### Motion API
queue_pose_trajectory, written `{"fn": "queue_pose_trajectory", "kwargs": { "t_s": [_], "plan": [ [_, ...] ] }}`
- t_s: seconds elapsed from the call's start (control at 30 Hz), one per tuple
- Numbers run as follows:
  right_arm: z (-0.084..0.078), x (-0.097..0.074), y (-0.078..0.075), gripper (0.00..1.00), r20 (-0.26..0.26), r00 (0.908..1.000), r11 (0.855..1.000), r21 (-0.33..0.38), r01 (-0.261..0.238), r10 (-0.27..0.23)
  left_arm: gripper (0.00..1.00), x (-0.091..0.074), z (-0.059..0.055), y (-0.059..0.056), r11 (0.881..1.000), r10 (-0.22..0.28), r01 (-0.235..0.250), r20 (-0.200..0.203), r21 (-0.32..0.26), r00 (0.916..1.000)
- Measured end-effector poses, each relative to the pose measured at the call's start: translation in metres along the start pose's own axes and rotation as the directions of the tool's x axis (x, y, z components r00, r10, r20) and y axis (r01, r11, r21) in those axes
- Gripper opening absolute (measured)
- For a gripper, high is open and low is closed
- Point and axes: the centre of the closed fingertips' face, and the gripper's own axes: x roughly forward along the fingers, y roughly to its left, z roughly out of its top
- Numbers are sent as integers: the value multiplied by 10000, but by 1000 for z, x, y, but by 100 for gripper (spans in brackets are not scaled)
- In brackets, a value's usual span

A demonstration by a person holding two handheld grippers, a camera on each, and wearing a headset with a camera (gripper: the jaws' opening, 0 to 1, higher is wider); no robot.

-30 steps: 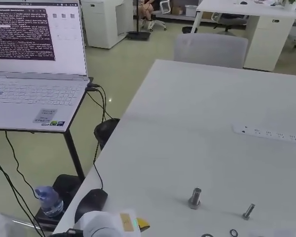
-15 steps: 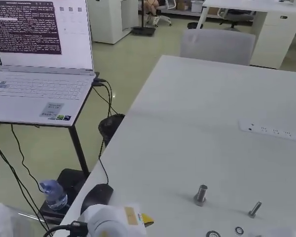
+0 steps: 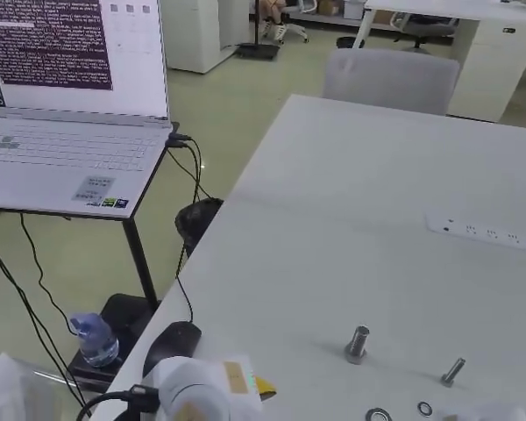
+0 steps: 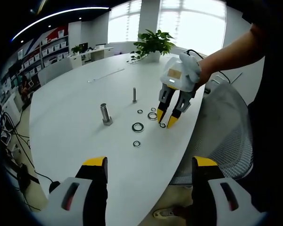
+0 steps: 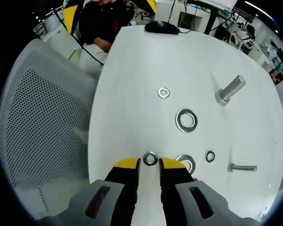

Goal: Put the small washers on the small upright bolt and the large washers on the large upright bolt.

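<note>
A large upright bolt [image 3: 357, 344] and a small upright bolt [image 3: 452, 371] stand near the white table's front edge. Loose washers lie around them, among them a large washer [image 5: 186, 119] and a small washer [image 5: 163, 92]. My right gripper [image 5: 150, 165] stands tips-down on the table, narrowly open, with another small washer [image 5: 150, 158] lying flat between its yellow fingertips. The left gripper view shows that right gripper [image 4: 166, 121] held by a hand. My left gripper [image 4: 148, 162] hovers wide open and holds nothing, off the table's near edge.
A power strip [image 3: 491, 235] lies at the table's right. A laptop [image 3: 66, 153] sits on a stand to the left, with cables, a computer mouse [image 3: 171, 338] and a water bottle [image 3: 94, 338] below it. A grey chair [image 3: 390, 77] stands at the far side, and a mesh chair [image 5: 37, 117] beside the near edge.
The head camera has shifted a little, so the whole picture slid. Bolts and washers keep their places on the table.
</note>
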Motion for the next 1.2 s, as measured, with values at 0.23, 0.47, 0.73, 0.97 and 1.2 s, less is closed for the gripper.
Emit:
{"fn": "queue_pose_trajectory", "kwargs": {
  "t_s": [0.23, 0.47, 0.73, 0.97, 1.2],
  "plan": [
    [2, 1, 2, 15, -199, 9997, 9989, -463, 97, -106, 70, -1, 0, -1, 10000, -34, 34, 38, -55, 10000],
    [1, 0, 1, 14, -197, 9998, 9992, -412, 1, -9, 68, -1, -1, -3, 9999, -91, 91, 36, -90, 10000],
    [0, -1, 0, 12, -209, 9997, 9998, 188, -117, 121, 68, 1, 4, -5, 9999, -102, 102, 82, -67, 9999],
    [-10, -17, -6, 12, -343, 9992, 9982, 576, -193, 213, 67, 5, 8, -4, 9999, -150, 150, 70, -2, 9999],
    [-22, -39, -20, 12, -362, 9992, 9942, 1071, -116, 155, 66, 11, 9, -4, 9998, -199, 199, -6, 31, 9998]
  ]
}}
